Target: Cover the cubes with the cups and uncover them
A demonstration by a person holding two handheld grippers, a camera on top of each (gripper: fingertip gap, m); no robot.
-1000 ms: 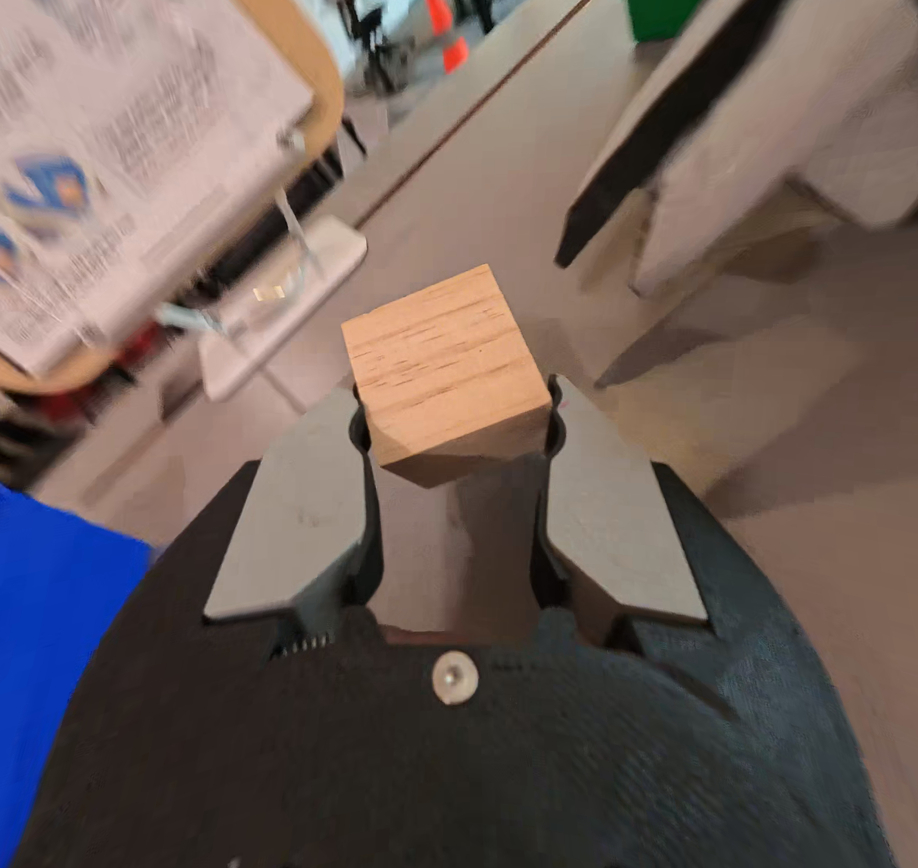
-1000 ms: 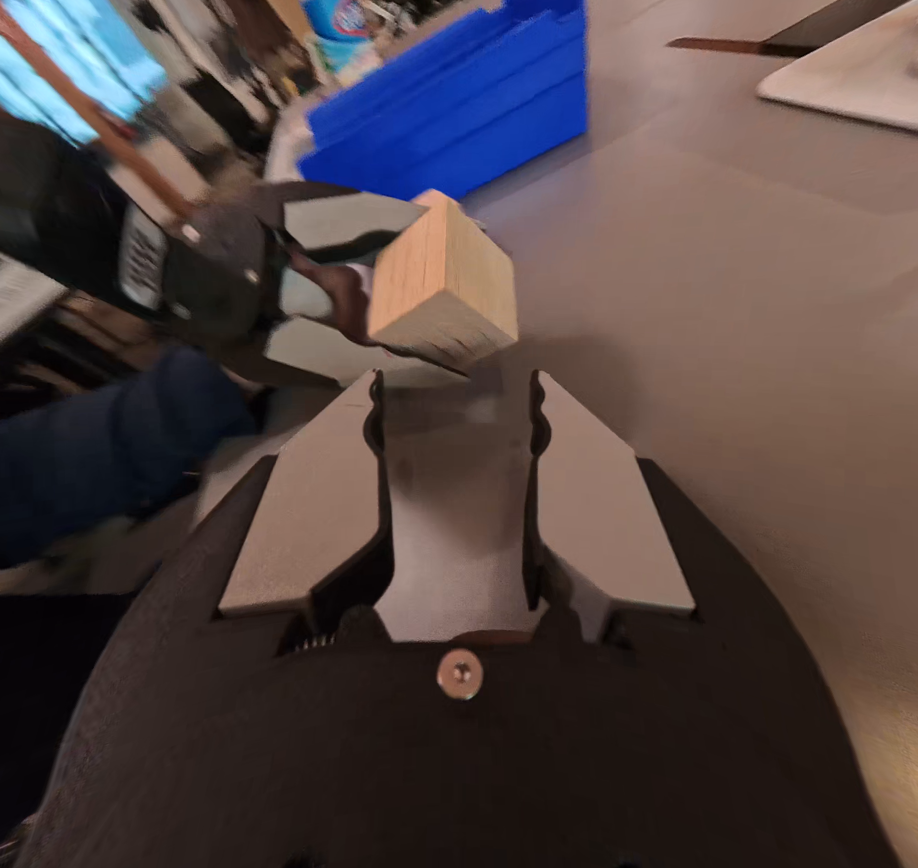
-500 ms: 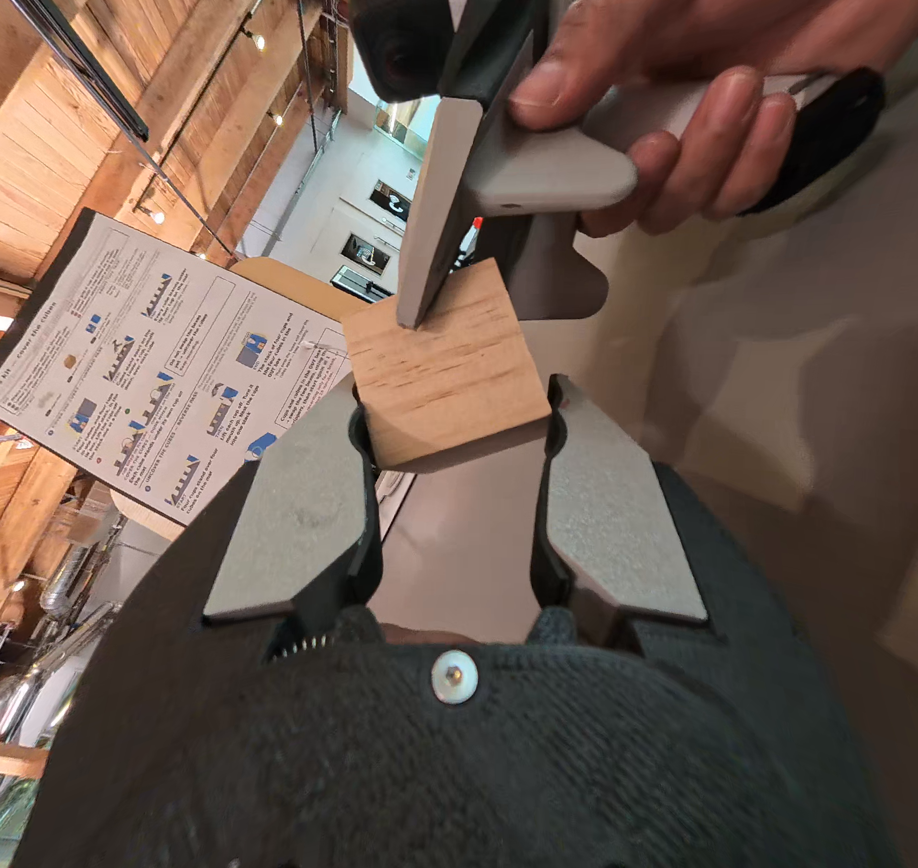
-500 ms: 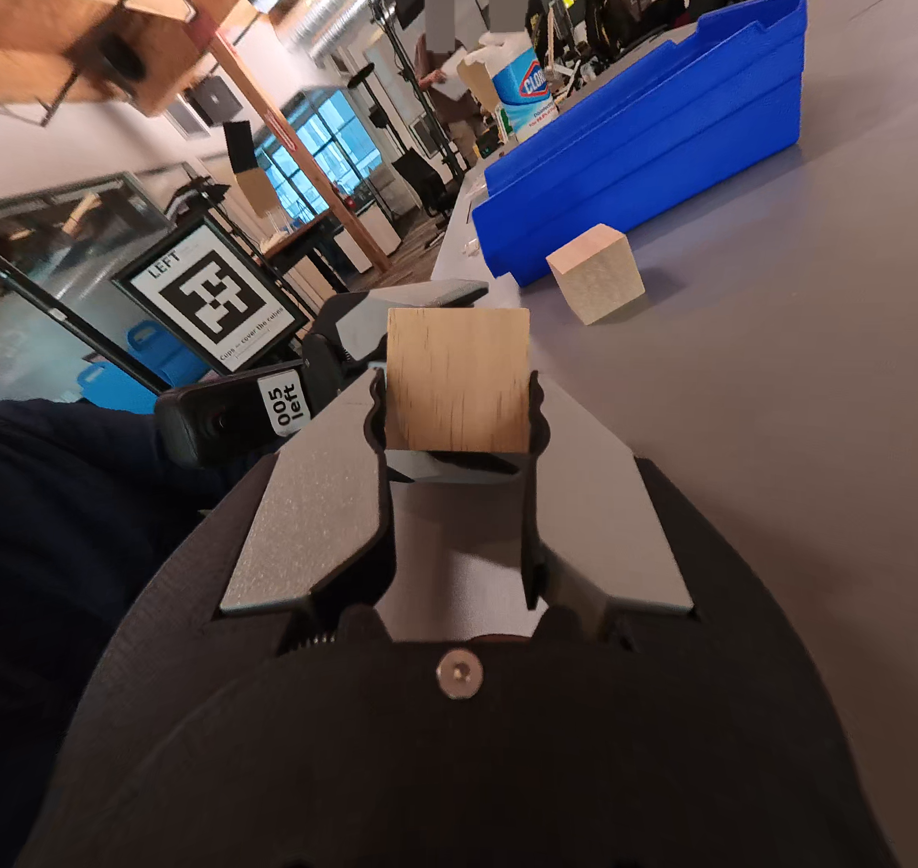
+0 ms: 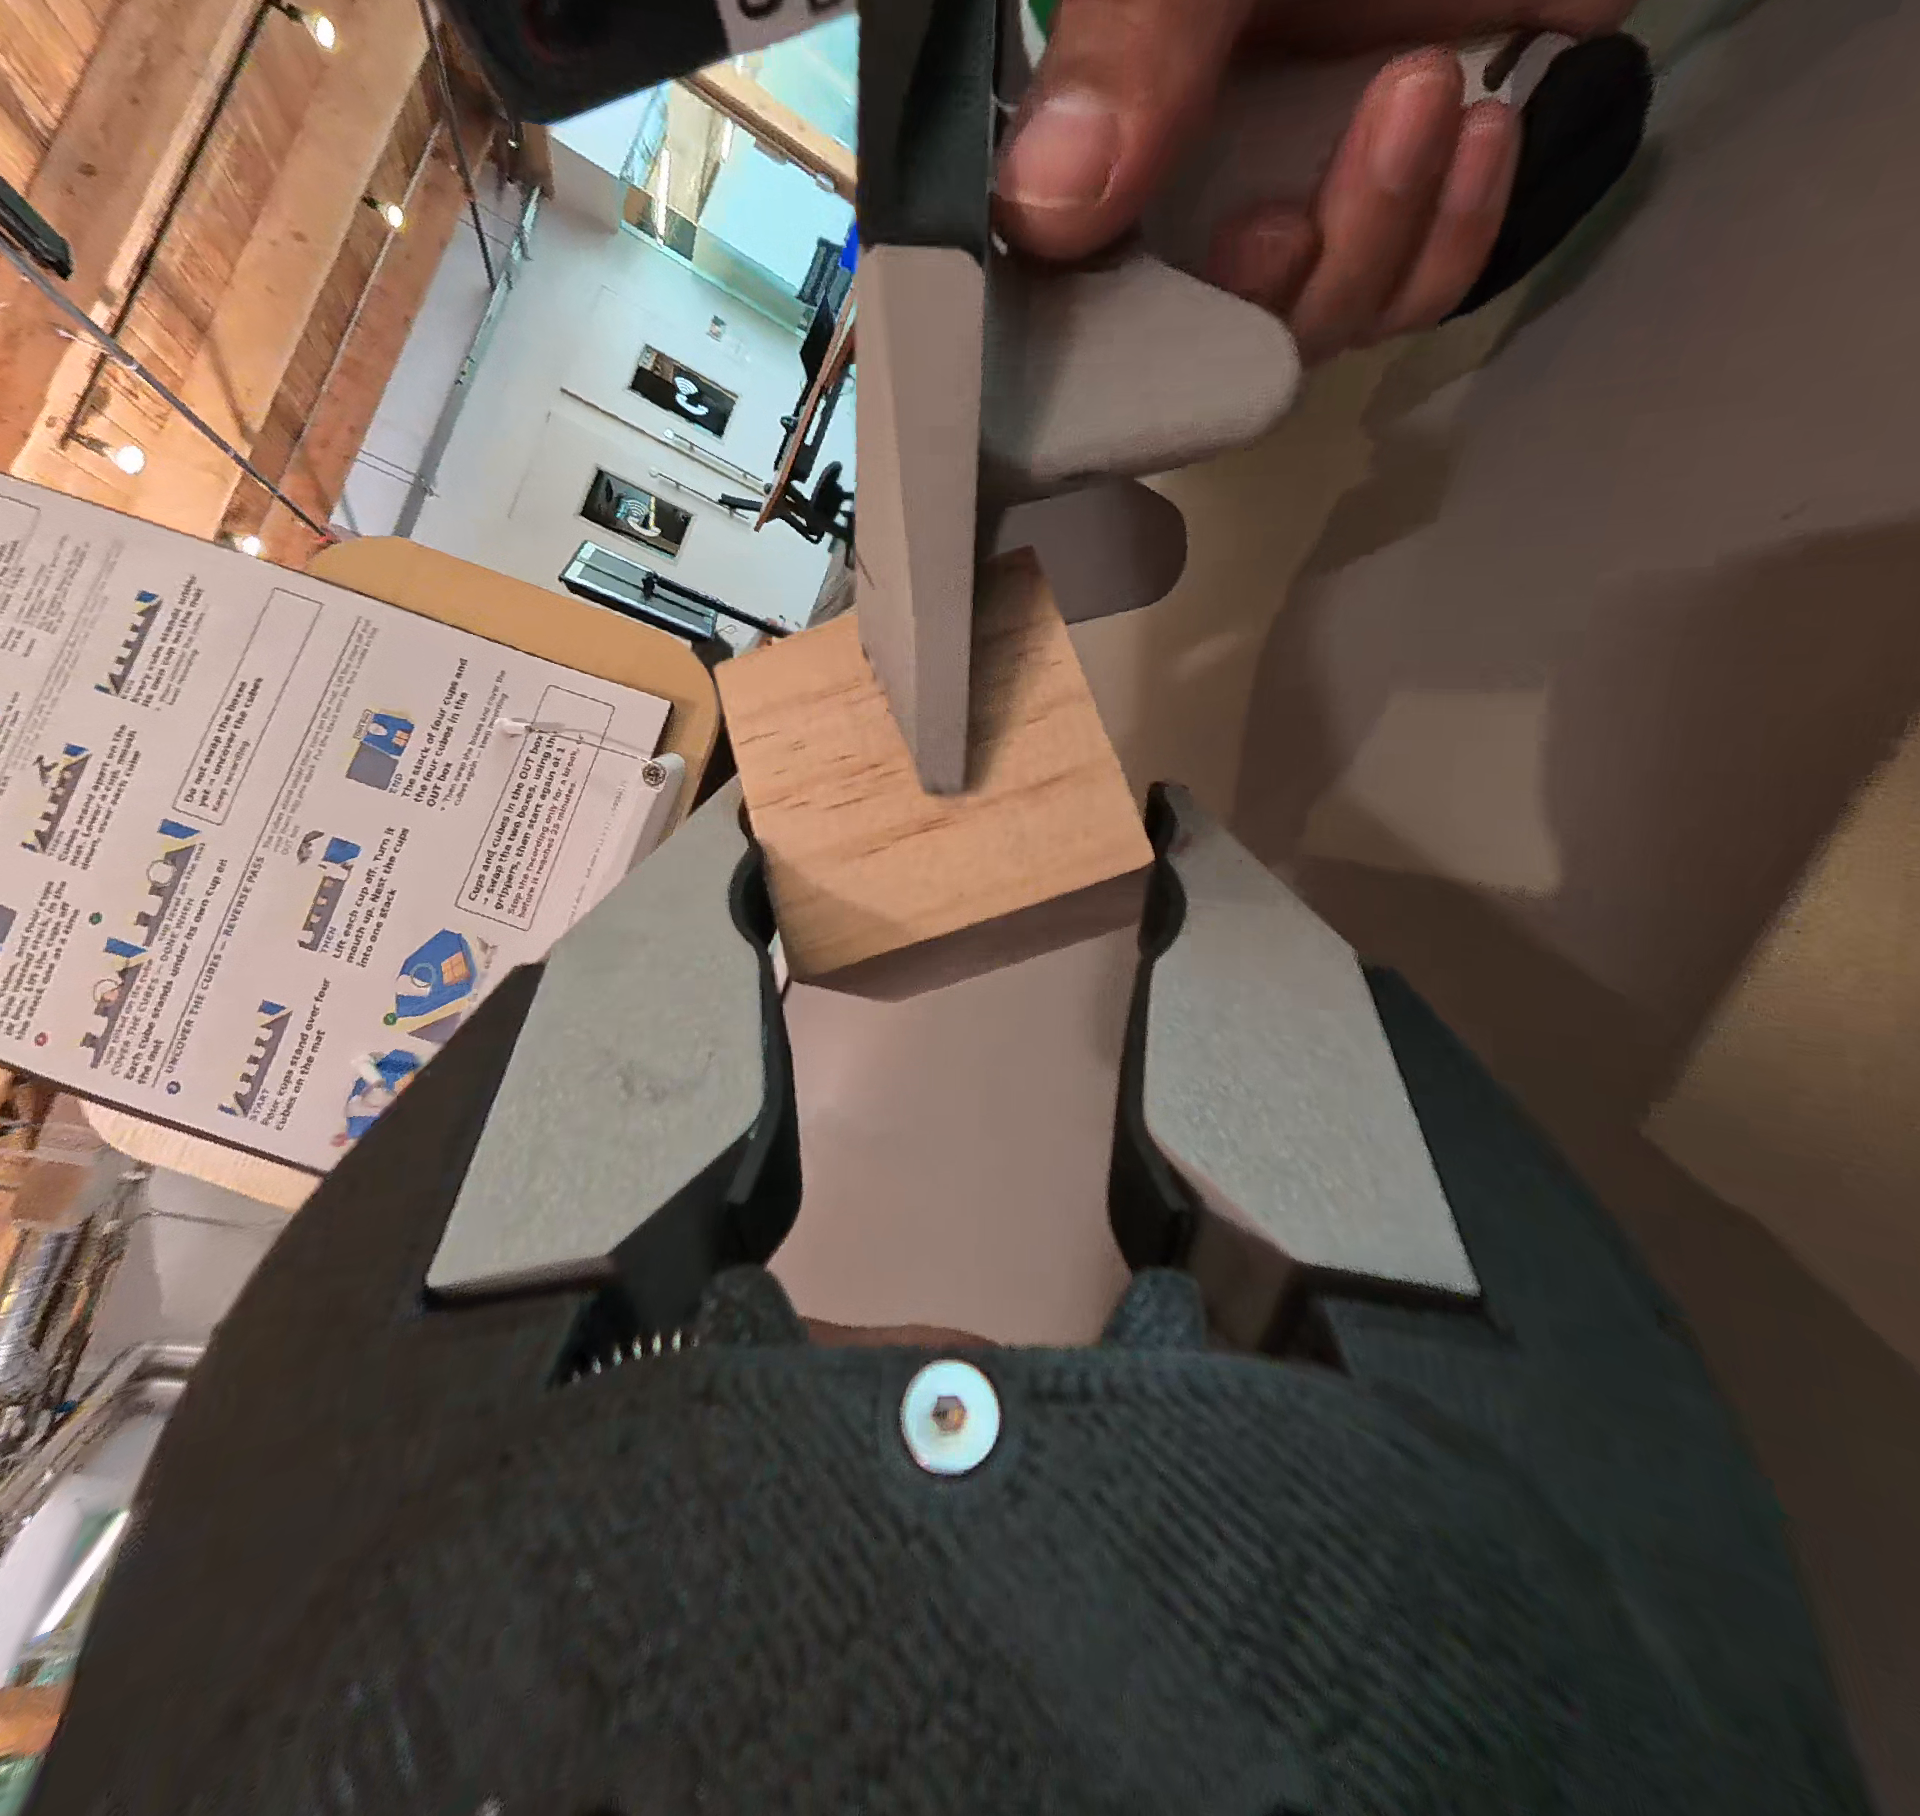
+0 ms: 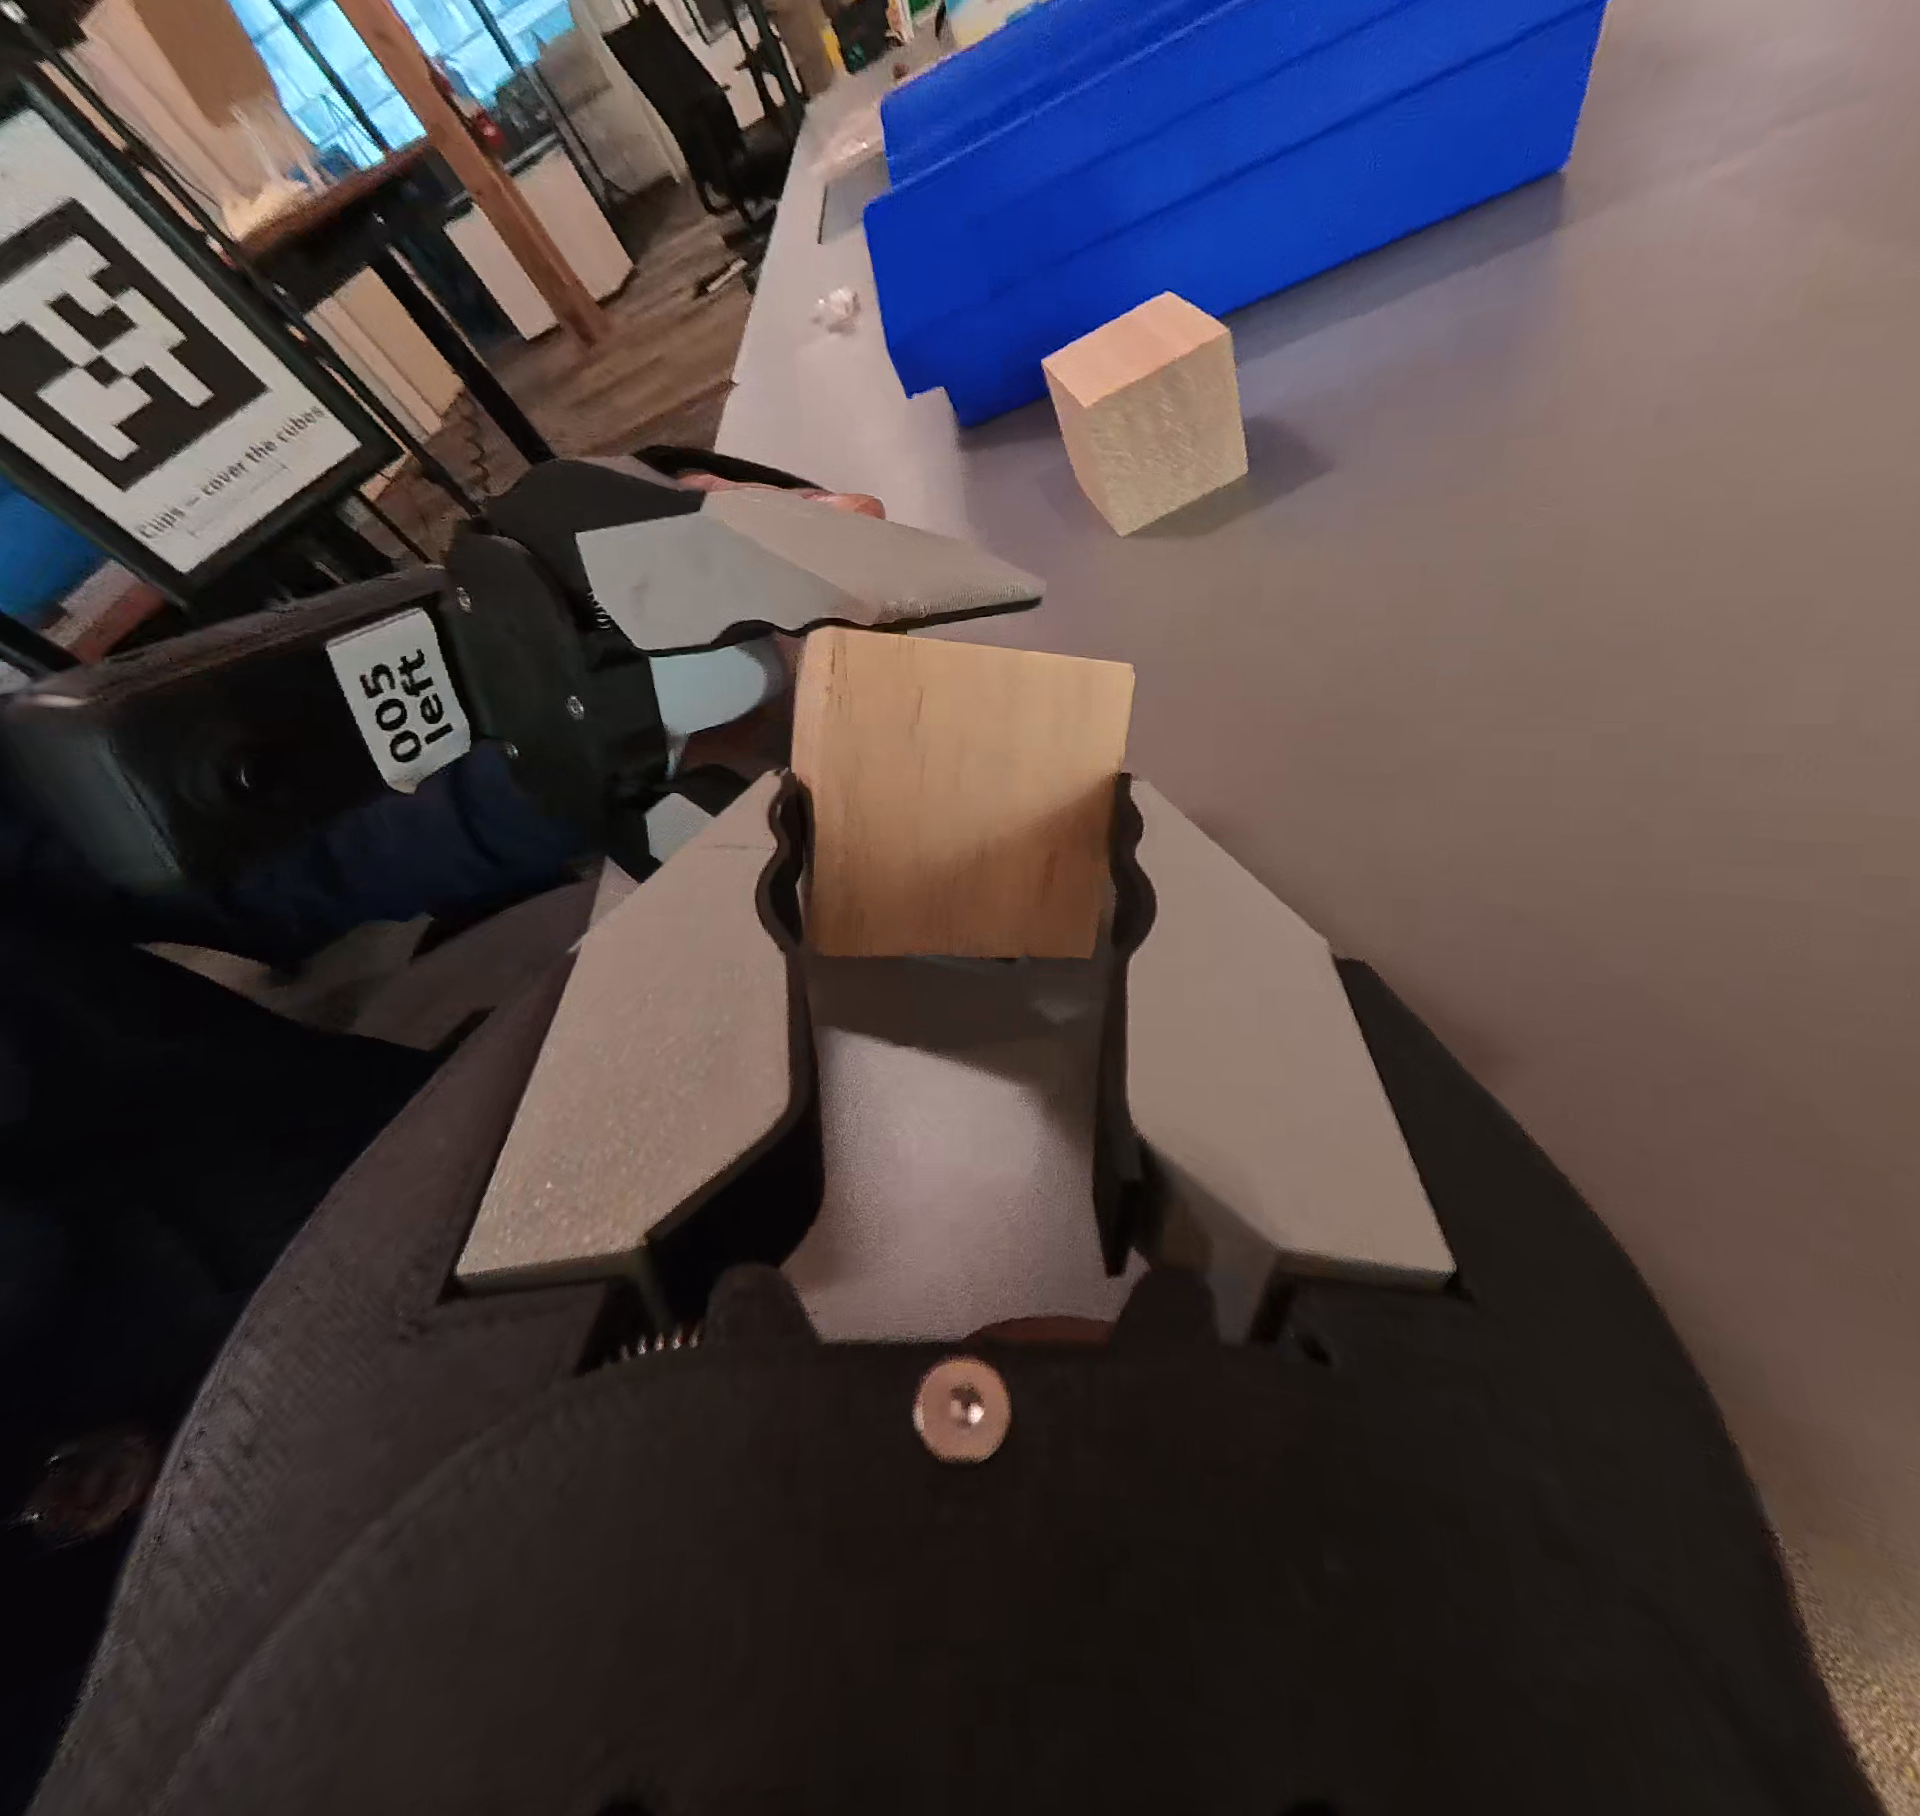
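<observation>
1. The left gripper (image 5: 951, 821) is clamped wide on a cube (image 5: 821, 779) of pale wood with fine straight grain and sharp square edges. The black wavy-edged pads press on two opposite sides.
2. The right gripper (image 6: 956, 810) meets the same cube (image 6: 956, 831) crosswise. In its own view the pads lie against both sides, and the jaws stand at cube width.
3. In the left view one flat grey finger (image 5: 920, 571) of the right gripper lies across the top face of the cube. A hand (image 5: 1299, 104) grips that tool's handle.
4. In the right view a wedge-shaped, matte, grainy finger (image 6: 810, 571) of the left gripper runs along the cube's upper side.
5. The cube hangs clear above the smooth grey table (image 6: 1507, 623), held between the two tools.
6. A second cube (image 6: 1153, 426), paler, sits on the table just beside a glossy blue plastic bin (image 6: 1247, 104) with stepped walls.
7. A printed sheet (image 5: 260, 831) on a rounded brown board stands to the left in the left view.
</observation>
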